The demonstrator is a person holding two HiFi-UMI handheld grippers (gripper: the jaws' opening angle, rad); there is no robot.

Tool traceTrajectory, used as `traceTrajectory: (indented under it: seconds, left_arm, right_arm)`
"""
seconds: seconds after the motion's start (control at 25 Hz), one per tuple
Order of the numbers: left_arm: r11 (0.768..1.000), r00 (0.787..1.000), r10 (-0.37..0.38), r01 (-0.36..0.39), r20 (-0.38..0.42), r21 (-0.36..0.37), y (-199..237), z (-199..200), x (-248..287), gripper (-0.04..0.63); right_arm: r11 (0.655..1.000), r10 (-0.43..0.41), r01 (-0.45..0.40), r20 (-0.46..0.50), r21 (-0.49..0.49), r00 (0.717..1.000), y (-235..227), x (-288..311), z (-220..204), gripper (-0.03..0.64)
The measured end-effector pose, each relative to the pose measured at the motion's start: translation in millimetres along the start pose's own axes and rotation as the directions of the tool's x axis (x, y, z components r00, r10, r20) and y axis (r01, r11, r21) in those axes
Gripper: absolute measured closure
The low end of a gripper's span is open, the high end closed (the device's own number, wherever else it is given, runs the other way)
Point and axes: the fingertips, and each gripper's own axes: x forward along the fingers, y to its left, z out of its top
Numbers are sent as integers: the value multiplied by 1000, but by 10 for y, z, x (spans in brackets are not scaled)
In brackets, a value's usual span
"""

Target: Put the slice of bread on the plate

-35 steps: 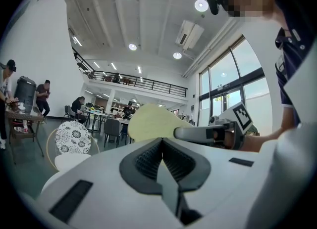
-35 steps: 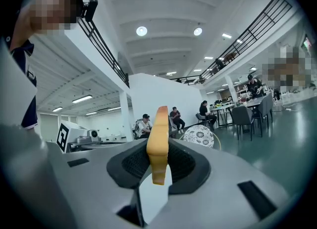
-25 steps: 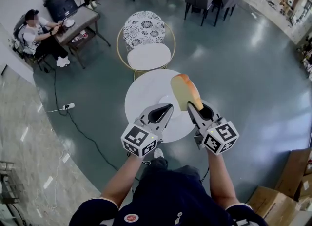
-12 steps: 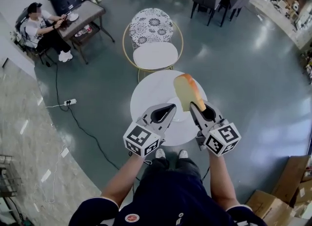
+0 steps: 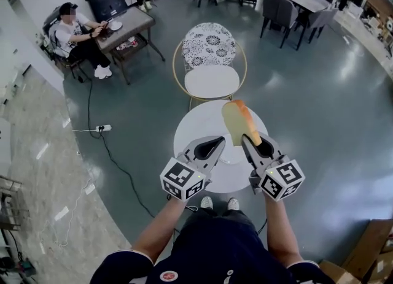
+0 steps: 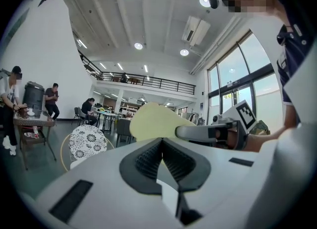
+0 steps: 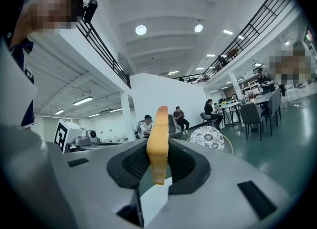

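Observation:
A slice of bread (image 5: 236, 121) with a tan crust stands upright above the round white table (image 5: 196, 132), my right gripper (image 5: 252, 143) shut on its lower edge. In the right gripper view the bread (image 7: 159, 139) sits edge-on between the dark pads of my right gripper (image 7: 158, 155). My left gripper (image 5: 212, 148) hovers beside it over the table, jaws shut and holding nothing. From the left gripper view, the bread's pale face (image 6: 148, 121) rises beyond my left gripper (image 6: 161, 143). A white plate is hard to tell from the white tabletop.
Past the table stands a gold-framed chair (image 5: 211, 80) with a white seat and a patterned back. A power strip with its cable (image 5: 101, 128) lies on the floor at left. People sit at a table (image 5: 123, 28) far left. Cardboard boxes (image 5: 376, 240) stand at lower right.
Both grippers have shifted a little sideways over the table together with the bread, and the head view has swung so the table sits further right. Both grips are unchanged.

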Motion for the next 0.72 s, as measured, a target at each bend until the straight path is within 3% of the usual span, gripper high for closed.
traceTrajectory:
  seconds: [0.4, 0.72]
  left_arm:
    - [999, 999, 44, -44, -24, 6, -78, -122, 159, 588]
    - [999, 997, 47, -47, -57, -4, -111, -310, 291, 588]
  right_arm:
    - [999, 31, -31, 4, 15, 999, -191, -107, -23, 528]
    - [999, 13, -12, -61, 31, 998, -394, -138, -219, 528]
